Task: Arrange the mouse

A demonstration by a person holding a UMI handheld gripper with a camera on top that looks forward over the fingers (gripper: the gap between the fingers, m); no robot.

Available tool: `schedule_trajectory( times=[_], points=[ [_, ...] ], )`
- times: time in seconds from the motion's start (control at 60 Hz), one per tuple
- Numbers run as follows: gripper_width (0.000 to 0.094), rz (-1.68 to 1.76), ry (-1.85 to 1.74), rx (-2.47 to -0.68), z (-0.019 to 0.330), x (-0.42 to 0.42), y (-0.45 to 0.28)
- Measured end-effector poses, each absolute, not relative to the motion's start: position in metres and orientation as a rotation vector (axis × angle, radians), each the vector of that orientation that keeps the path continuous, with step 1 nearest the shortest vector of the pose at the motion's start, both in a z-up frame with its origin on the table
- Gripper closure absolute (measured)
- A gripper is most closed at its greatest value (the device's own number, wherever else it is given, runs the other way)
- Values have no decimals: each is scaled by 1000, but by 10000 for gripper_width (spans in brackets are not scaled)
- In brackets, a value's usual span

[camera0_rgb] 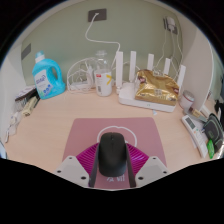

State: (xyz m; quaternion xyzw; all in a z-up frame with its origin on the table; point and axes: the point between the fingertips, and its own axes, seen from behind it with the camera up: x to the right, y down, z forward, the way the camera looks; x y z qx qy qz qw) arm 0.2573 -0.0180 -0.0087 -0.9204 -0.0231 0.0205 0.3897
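A black mouse [112,150] sits between my gripper's [112,160] two fingers, its nose pointing away from me. The magenta pads [87,156] press against both of its sides with no gap showing, so the gripper is shut on it. The mouse is over the near edge of a dusty-pink mouse mat [110,127] lying on the wooden desk [45,125]. The mouse's rear end is hidden below by the gripper body.
Along the back wall stand a blue detergent bottle [46,75], a clear plastic box [79,76], a clear bottle [103,78] and a white router [133,95] with a gold bag [156,90] on it. Small devices [197,123] lie at the right, and a keyboard edge [14,122] shows at the left.
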Motion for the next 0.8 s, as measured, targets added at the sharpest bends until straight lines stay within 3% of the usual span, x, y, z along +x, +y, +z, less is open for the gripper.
schedule_trajectory(
  times=[0.1, 0.167, 0.2, 0.25, 0.617, 0.8],
  points=[
    [400, 51, -60, -2345, -11, 261, -21],
    [142, 9, -79, -2339, -5, 266, -24],
    [73, -5, -80, -2329, 1, 268, -26],
    [109, -14, -77, -2317, 13, 268, -30],
    [84, -134, -23, -2217, 144, 264, -114],
    [88, -138, -19, -2187, 179, 258, -167]
  ],
)
